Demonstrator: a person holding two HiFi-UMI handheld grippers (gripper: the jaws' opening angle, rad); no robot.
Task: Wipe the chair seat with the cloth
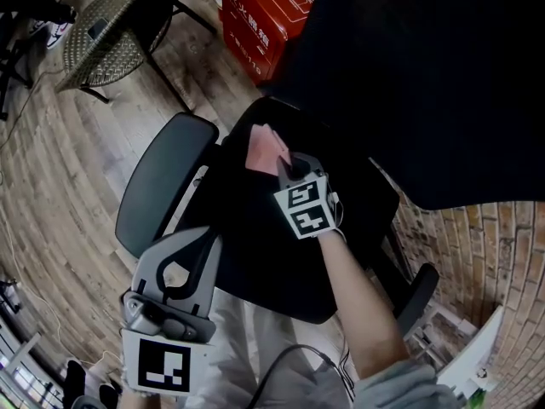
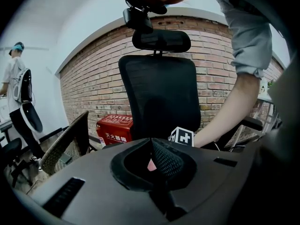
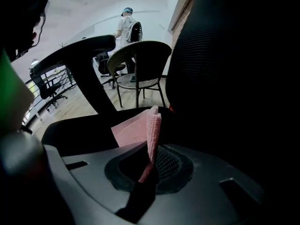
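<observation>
The black office chair's seat (image 1: 255, 237) fills the middle of the head view. At its back, near the backrest (image 1: 409, 75), a pink cloth (image 1: 266, 149) is pinched in my right gripper (image 1: 285, 164), which is shut on it. In the right gripper view the cloth (image 3: 153, 125) stands folded up between the jaws, with a flat part lying on the seat (image 3: 79, 135). My left gripper (image 1: 207, 239) hangs over the seat's front left edge, shut, with nothing in it. The left gripper view shows its jaws (image 2: 152, 146) closed, facing the backrest (image 2: 157, 93).
A grey armrest (image 1: 162, 181) lies left of the seat, another armrest (image 1: 417, 292) to the right. A red box (image 1: 268, 15) and a wicker chair (image 1: 111, 28) stand behind on the wooden floor. A brick wall (image 2: 93, 83) is behind the chair. A person (image 3: 125, 25) stands far off.
</observation>
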